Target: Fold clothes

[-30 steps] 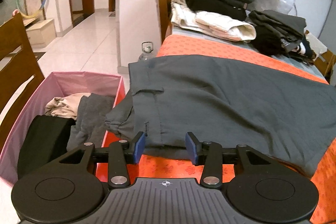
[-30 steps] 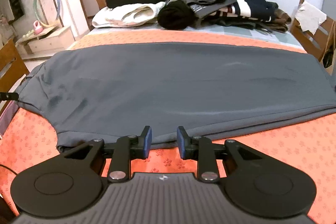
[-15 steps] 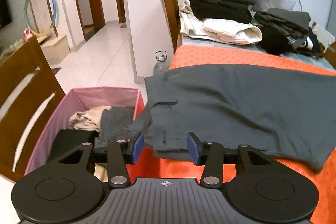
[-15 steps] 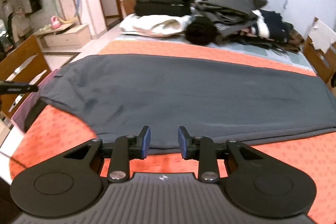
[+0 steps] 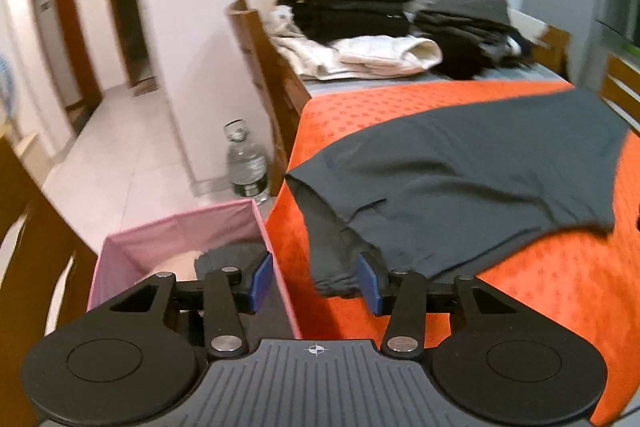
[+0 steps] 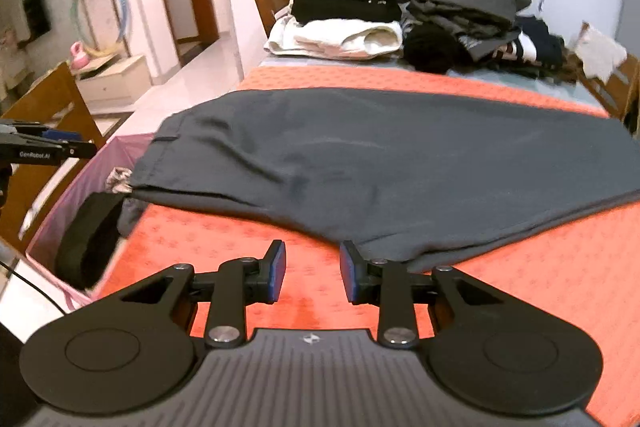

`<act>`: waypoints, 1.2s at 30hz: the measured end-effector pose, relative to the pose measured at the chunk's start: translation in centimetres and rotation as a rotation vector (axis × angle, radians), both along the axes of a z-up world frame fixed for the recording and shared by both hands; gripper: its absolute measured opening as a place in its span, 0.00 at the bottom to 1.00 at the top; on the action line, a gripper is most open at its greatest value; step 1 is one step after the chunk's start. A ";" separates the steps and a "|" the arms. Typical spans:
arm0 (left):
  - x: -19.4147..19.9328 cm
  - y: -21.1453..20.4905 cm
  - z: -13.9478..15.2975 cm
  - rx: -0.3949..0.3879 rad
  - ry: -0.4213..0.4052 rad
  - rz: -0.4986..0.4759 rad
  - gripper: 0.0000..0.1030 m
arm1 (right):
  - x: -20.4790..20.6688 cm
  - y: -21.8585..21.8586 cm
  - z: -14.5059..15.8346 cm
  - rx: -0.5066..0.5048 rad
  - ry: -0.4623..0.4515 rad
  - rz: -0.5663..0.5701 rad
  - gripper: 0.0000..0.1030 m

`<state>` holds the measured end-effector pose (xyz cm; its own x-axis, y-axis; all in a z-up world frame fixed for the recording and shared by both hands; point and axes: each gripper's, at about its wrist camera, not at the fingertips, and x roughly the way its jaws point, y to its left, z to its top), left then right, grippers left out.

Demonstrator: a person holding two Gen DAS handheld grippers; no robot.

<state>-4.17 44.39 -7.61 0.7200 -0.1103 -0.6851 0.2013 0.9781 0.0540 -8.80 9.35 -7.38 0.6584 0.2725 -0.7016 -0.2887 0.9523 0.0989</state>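
Dark grey trousers (image 6: 384, 163) lie spread flat across the orange tablecloth (image 6: 224, 239), waistband at the left table end. In the left wrist view the trousers (image 5: 460, 179) have their waist corner drooping over the table's left edge. My left gripper (image 5: 314, 281) is open, off the table's left end, with that hanging corner just beyond its right pad and nothing between the pads. My right gripper (image 6: 312, 271) is open above bare cloth, just short of the trousers' near hem. The left gripper (image 6: 44, 147) shows at the left edge of the right wrist view.
A pink fabric bin (image 5: 176, 239) holding clothes sits on the floor by the table's left end. Folded dark clothes on a cream garment (image 6: 340, 23) and a loose dark pile (image 6: 472, 23) occupy the far table. A water jug (image 5: 246, 163) and wooden chairs (image 5: 264, 67) stand nearby.
Both grippers have pulled back and swung left. The left gripper now sits off the table's left end above the bin. The trousers lie unmoved, and both grippers stay open.
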 end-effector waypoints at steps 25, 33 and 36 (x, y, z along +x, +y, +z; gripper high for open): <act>7.9 6.0 0.2 -0.083 0.026 -0.171 0.50 | 0.9 17.1 -0.7 -0.176 -0.085 0.129 0.55; 13.5 7.7 -0.1 -0.085 0.022 -0.346 0.50 | 5.1 26.0 -4.8 -0.414 -0.088 0.200 0.63; 14.8 8.5 -0.4 -0.083 0.024 -0.380 0.51 | 5.4 29.0 -6.5 -0.552 -0.112 0.275 0.65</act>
<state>10.59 52.84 -8.00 0.6008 -0.4222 -0.6788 0.5506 0.8342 -0.0315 -3.38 38.36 -13.85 0.6936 0.0592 -0.7179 -0.5104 0.7436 -0.4318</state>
